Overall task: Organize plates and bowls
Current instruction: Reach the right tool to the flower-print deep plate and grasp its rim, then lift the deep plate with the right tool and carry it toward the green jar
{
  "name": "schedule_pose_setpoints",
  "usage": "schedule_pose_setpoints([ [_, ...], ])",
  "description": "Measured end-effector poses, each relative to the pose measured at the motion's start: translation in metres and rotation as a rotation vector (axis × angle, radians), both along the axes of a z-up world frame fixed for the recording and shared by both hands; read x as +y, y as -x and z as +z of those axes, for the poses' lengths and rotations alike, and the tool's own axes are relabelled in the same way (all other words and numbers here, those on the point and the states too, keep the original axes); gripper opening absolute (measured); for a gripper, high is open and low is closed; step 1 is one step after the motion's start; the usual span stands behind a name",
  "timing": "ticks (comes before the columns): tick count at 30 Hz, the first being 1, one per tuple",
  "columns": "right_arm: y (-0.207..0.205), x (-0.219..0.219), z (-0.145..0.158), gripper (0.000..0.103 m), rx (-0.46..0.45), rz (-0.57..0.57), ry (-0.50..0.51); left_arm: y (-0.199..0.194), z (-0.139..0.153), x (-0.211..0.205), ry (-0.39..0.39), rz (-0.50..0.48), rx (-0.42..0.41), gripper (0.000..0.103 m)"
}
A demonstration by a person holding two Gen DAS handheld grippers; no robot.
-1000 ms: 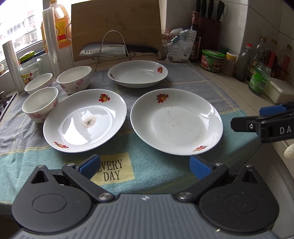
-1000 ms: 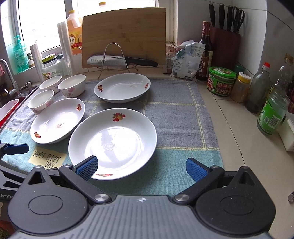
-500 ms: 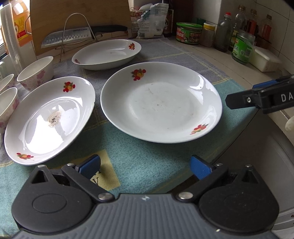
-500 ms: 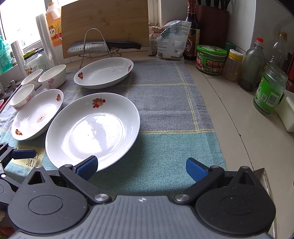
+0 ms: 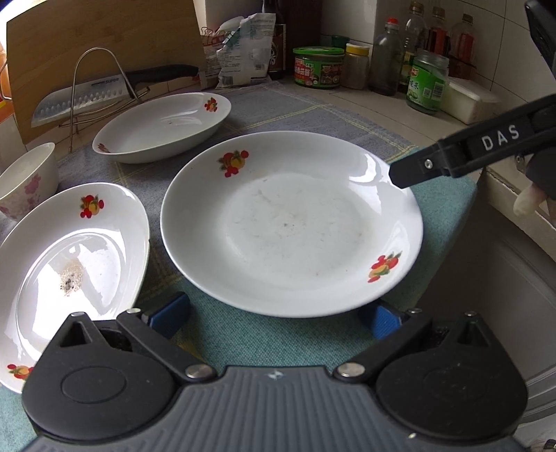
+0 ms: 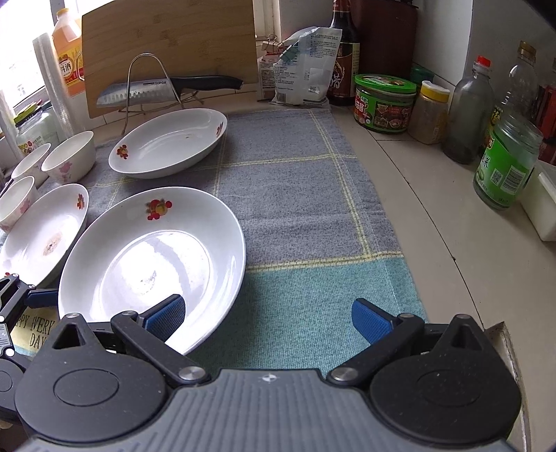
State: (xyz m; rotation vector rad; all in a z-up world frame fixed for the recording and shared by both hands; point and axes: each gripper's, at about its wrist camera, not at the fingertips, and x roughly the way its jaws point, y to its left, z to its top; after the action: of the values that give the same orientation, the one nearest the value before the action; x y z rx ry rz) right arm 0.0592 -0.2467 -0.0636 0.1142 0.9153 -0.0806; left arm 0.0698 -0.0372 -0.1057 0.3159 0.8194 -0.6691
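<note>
White and slick, the plate (image 5: 292, 222) could skid off the towel (image 6: 305, 194) if my left tongs (image 5: 274, 314) and right tongs (image 6: 267, 313), both spread wide, nip only its rim.

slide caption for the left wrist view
Open left gripper at near rim of large plate; right gripper reaches over its far edge.

left plate (image 5: 69, 257) being cut off by the frame's left edge | cup (image 5: 24, 177) being half cropped | towel label (image 6: 33, 330) lying partly hidden behind gripper | knife block (image 6: 382, 31) running off the top
</note>
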Motion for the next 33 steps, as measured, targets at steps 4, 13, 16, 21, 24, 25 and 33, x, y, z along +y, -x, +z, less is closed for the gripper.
schedule_pose_setpoints([
  [4,-0.011,0.001,0.002,0.103,0.009,-0.016,0.023,-0.001,-0.001,0.002,0.015,-0.041,-0.017,0.103],
  [13,-0.027,0.004,0.003,0.103,0.043,0.027,0.031,0.003,-0.006,0.003,0.066,-0.098,-0.071,0.103],
  [16,-0.036,0.004,0.001,0.103,0.061,0.087,0.017,0.001,-0.005,0.001,0.065,-0.088,-0.066,0.103],
  [21,-0.057,0.0,-0.006,0.103,0.072,0.242,-0.06,0.006,-0.008,0.002,0.09,-0.068,-0.094,0.103],
  [24,-0.071,-0.003,-0.015,0.103,0.112,0.339,-0.107,0.007,-0.007,0.0,0.079,-0.038,-0.085,0.103],
  [25,-0.074,-0.004,-0.018,0.103,0.123,0.372,-0.121,0.006,-0.005,-0.002,0.066,-0.026,-0.072,0.103],
  [33,-0.088,0.005,-0.028,0.103,0.18,0.525,-0.1,0.003,-0.003,-0.008,0.037,0.006,-0.047,0.103],
])
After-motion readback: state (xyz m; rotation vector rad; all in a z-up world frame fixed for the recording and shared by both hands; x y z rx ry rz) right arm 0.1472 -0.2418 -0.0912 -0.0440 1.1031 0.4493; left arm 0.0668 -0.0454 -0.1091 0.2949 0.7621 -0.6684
